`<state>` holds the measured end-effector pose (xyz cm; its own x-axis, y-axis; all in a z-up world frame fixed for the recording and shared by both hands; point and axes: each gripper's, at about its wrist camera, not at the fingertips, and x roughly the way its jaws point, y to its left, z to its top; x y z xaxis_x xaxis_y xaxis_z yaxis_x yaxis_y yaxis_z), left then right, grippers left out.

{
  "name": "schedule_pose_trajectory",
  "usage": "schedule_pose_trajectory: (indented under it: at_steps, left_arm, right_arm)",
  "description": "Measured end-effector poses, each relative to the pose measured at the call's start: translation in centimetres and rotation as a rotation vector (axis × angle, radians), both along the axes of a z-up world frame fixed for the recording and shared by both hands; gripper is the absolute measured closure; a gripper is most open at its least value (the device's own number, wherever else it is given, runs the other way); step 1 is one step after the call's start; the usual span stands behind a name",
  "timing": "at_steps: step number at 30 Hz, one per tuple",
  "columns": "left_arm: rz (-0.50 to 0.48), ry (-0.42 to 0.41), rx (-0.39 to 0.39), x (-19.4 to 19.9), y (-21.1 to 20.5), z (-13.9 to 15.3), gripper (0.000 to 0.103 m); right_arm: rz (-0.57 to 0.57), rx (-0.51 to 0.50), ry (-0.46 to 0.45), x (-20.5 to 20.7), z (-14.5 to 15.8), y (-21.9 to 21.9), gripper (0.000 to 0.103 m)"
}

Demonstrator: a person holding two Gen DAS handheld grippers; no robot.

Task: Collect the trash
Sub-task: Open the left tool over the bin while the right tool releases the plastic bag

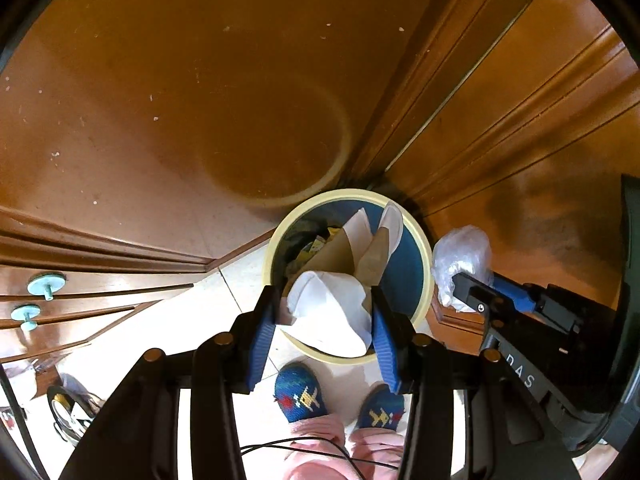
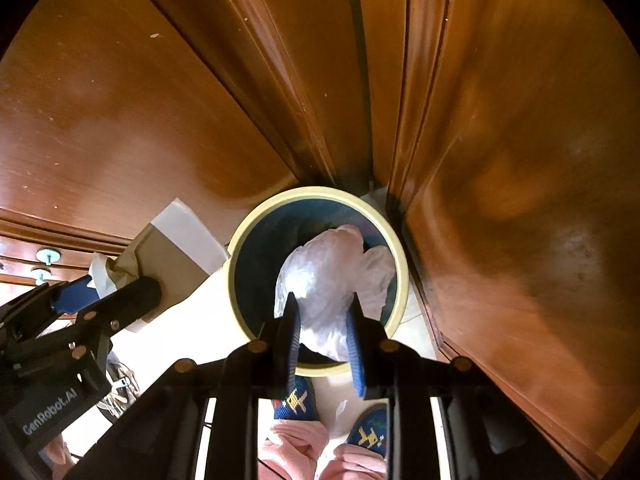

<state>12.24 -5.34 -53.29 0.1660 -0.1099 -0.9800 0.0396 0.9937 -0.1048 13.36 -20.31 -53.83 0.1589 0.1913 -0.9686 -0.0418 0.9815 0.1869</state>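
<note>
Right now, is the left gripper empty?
No, the left gripper holds crumpled white and brown paper over the bin.

Pale tiled floor (image 1: 240, 280), round cream-rimmed blue waste bin (image 1: 416, 280) standing on it, blue patterned slippers (image 1: 300, 396) just before the bin

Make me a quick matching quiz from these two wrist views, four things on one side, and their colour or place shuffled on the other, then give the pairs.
Things:
1. paper bag
2. clear plastic bag
3. trash bin
4. drawer knobs

Descriptions:
A. pale mint green, on the wooden drawer fronts
B. cream rim, blue inside
C. brown and white, between the left gripper's fingers
D. crumpled and see-through, between the right gripper's fingers

Pairs: 1-C, 2-D, 3-B, 4-A
</note>
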Motion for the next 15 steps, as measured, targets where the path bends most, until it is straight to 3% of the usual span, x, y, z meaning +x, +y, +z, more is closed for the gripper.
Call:
schedule_pose_trajectory:
  at_steps: [2, 4, 6, 15]
  left_arm:
    - [-0.005, 0.002, 0.006, 0.0, 0.1, 0.1, 0.055]
    - [-0.007, 0.0, 0.016, 0.0, 0.1, 0.3, 0.042]
    - [-0.007, -0.002, 0.021, -0.1, 0.4, 0.7, 0.036]
    - [0.02, 0.003, 0.051, -0.7, 0.7, 2.1, 0.026]
  right_arm:
    - [-0.002, 0.001, 0.001, 0.1, 0.0, 0.1, 0.08]
    - [-0.002, 0.001, 0.002, 0.1, 0.0, 0.2, 0.08]
    - [0.001, 0.0, 0.004, 0.1, 0.0, 0.3, 0.08]
    - [0.001, 0.01, 0.008, 0.1, 0.2, 0.5, 0.079]
